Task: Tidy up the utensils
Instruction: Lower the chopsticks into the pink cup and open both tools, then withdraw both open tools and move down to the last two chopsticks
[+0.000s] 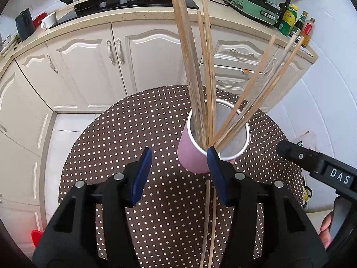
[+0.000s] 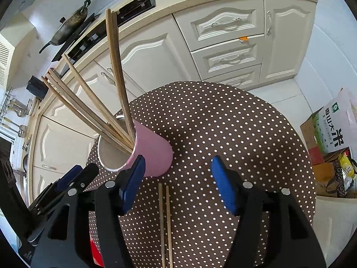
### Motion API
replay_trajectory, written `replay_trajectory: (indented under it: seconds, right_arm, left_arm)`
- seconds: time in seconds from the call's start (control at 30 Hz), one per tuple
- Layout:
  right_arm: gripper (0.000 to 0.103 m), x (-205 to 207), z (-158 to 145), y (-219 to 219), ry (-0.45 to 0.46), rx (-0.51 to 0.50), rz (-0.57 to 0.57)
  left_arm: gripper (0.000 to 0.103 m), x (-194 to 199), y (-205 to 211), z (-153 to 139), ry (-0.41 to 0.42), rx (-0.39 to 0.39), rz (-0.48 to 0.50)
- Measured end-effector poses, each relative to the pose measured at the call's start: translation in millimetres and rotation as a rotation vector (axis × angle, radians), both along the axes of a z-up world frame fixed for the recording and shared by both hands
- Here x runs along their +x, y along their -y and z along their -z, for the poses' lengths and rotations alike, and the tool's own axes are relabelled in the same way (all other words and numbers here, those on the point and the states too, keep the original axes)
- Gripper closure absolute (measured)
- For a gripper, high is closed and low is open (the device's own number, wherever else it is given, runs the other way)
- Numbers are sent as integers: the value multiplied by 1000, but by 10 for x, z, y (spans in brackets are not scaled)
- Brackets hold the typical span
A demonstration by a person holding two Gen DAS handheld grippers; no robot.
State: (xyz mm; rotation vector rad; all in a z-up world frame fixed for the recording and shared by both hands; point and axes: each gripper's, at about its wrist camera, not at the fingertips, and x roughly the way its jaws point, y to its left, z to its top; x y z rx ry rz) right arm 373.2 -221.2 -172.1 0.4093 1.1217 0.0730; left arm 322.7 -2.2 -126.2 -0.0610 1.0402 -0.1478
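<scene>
A round polka-dot tabletop (image 2: 223, 122) carries a pink cup (image 2: 147, 151) that stands upright, with many chopsticks (image 1: 191, 67) fanned out of it. Two loose chopsticks (image 2: 165, 223) lie flat side by side near the cup. The left tongs (image 1: 178, 169) and right tongs (image 2: 178, 178) hover spread apart, both empty.

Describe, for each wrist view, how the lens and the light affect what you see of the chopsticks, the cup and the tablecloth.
Left wrist view: fisheye bends the cabinets and countertop; chopsticks in the pink cup fan out, stretched but sharp; even daylight, soft shadow under the gripper. Right wrist view: same curving, dark corners; the two chopsticks on the dotted tablecloth stay crisp.
</scene>
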Motion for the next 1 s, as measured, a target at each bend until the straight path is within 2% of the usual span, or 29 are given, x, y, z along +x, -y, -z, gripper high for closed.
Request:
replay_trajectory:
  seconds: [0.43,1.0]
  right_arm:
    - [43,-358,50,62,-34,-30,-8]
    - [43,-743,523,-125,-175,-89,-54]
  left_arm:
    - [47,-376,-39,-1,-7,18,-7]
    - [42,-792,-146,357,-100,54,-14]
